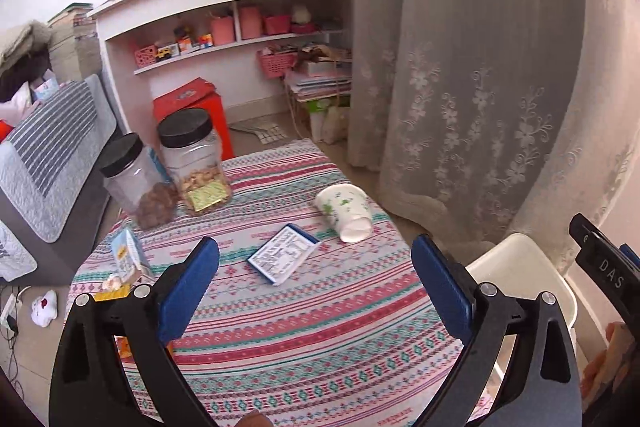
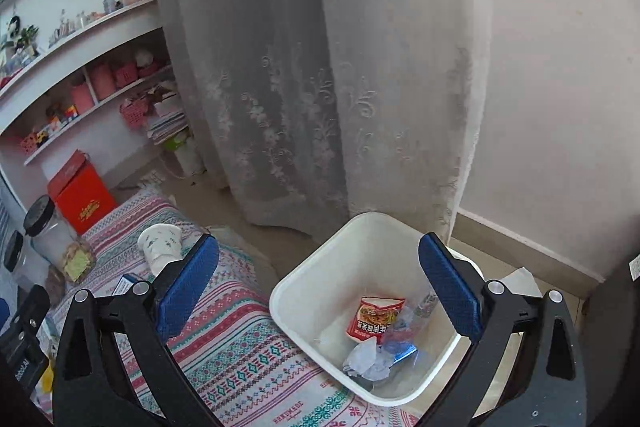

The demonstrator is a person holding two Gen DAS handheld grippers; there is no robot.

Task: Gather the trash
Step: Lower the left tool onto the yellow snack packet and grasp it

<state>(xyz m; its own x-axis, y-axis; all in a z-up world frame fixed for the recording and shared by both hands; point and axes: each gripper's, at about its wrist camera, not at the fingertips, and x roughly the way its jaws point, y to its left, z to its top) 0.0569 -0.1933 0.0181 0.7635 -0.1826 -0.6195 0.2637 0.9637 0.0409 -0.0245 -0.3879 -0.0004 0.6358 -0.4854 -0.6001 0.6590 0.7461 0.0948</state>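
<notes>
Your left gripper stands wide open over the striped tablecloth, its blue pads holding nothing and touching nothing. Between the pads, on the cloth, lies a small blue-edged box with its printed face up, and just beyond it a paper cup rests on its side, mouth toward the far edge of the table.

Your right gripper is spread just as wide and is likewise empty. It hangs above the white bin, which stands on the floor just beside the table.

Only the right wrist view looks into the bin: a red snack packet, a crumpled pale wrapper and what may be clear plastic with a blue scrap lie on its bottom, though that heap is too tangled to sort out. The left wrist view shows only the bin's rim at the table's right side.

Only the left wrist view shows the table's left part: two black-lidded jars standing together, a small carton near the edge, and some yellow and orange wrappers partly hidden behind your left gripper's finger.
</notes>
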